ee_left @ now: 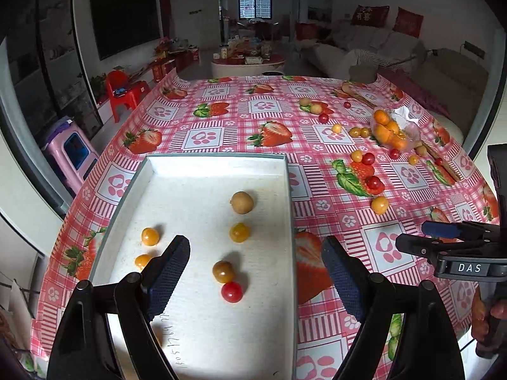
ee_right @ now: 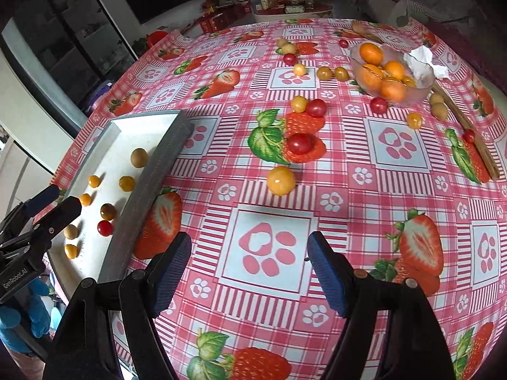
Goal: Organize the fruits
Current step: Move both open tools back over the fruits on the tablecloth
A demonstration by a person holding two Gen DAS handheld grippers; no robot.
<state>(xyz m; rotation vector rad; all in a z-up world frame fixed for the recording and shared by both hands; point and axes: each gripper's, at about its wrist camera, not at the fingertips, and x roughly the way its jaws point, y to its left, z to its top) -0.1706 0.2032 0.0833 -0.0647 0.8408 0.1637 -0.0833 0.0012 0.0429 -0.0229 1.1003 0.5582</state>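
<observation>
— Starting with the biggest thing, we see one table under a pink checked tablecloth [ee_right: 348, 190] printed with strawberries and paw marks.

— Next we count one white tray [ee_left: 206, 332], rectangular, with its long axis running away from the left wrist camera and its far short wall toward the room. It lies on the left part of the table.

— We count one clear bowl [ee_right: 415, 95] of oranges at the far right, with a crumpled tissue [ee_right: 423, 61] on its rim.

— In the tray the right wrist view gives us eight small fruits: five yellow-orange ones, two tan ones, and one red cherry tomato [ee_left: 231, 291] touching a brownish-yellow fruit [ee_left: 223, 271].

— Loose on the cloth, the nearest piece is one yellow fruit [ee_right: 281, 180]; just beyond it one red tomato [ee_right: 299, 143] sits on a printed strawberry. More red, yellow and tan pieces lie scattered toward the bowl.

— Our left gripper [ee_left: 255, 281] hangs over the tray's near end, spread wide and holding nothing. Our right gripper [ee_right: 248, 269] hangs above a paw print, also spread and empty.

— For writing, we read "DAS" on the right tool in the left wrist view and "GenRobot.AI" on the left tool in the right wrist view. Handwritten digits run along the tray floor; we cannot read them surely.
</observation>
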